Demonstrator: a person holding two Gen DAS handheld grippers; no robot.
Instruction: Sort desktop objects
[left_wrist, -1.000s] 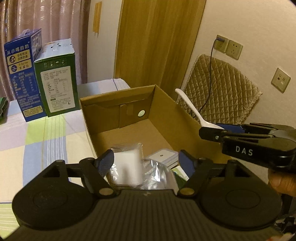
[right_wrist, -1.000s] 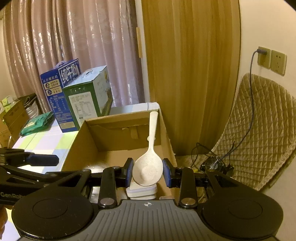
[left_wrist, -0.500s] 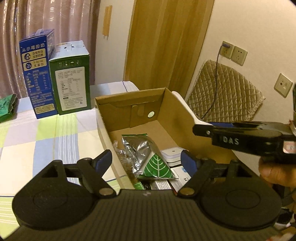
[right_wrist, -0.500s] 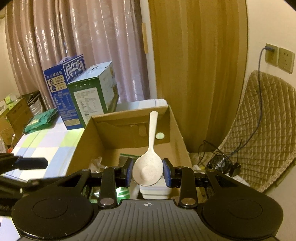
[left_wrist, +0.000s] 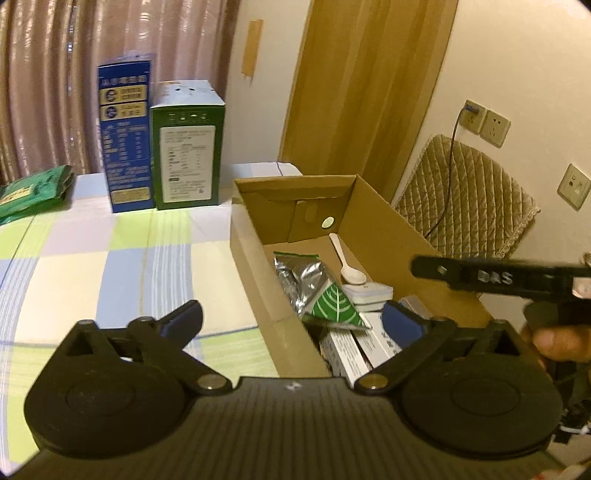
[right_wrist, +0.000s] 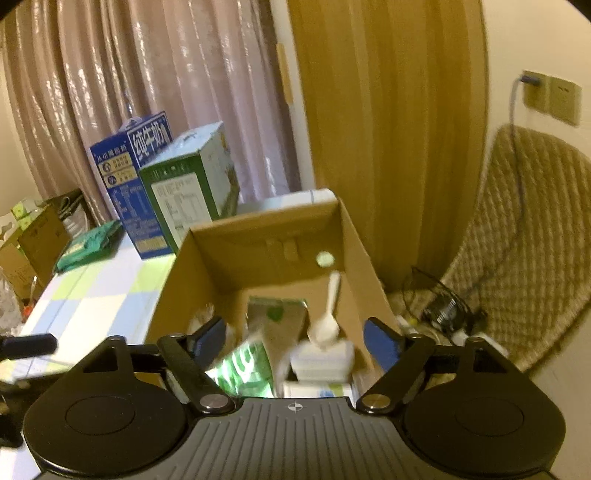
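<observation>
1. White plastic spoon (right_wrist: 327, 320) lies inside the cardboard box (left_wrist: 384, 236), bowl resting on a white lidded case (right_wrist: 320, 360), handle pointing to 12 o'clock toward the box's back wall. No gripper touches it.
2. Beside it at 9 o'clock: silver foil pouch with green leaf print (left_wrist: 325, 291). Flat white cartons (left_wrist: 354, 347) at the near end of the box, 6 o'clock.
3. Right gripper (right_wrist: 295, 341) sits above the near end of the box, jaws opening, already wide; spoon is seen between them but well below, unheld.
4. Left gripper (left_wrist: 291, 321) jaws opening, wide and empty; it straddles the box's left wall, half over the checked cloth on the desk (left_wrist: 110, 266).
5. Step in hand: drop-off of spoon into box, looks done.
6. Desk outside the box: blue milk carton (left_wrist: 125, 136) and green carton (left_wrist: 188, 147) at 11 o'clock, green packet (left_wrist: 33, 192) at 10 o'clock, all well apart from the box.
7. Next move, judged: pull the right gripper clear of the box rim, then pick another loose item; the green packet seems likeliest, needs a reach to 10 o'clock and a flat low grasp.
</observation>
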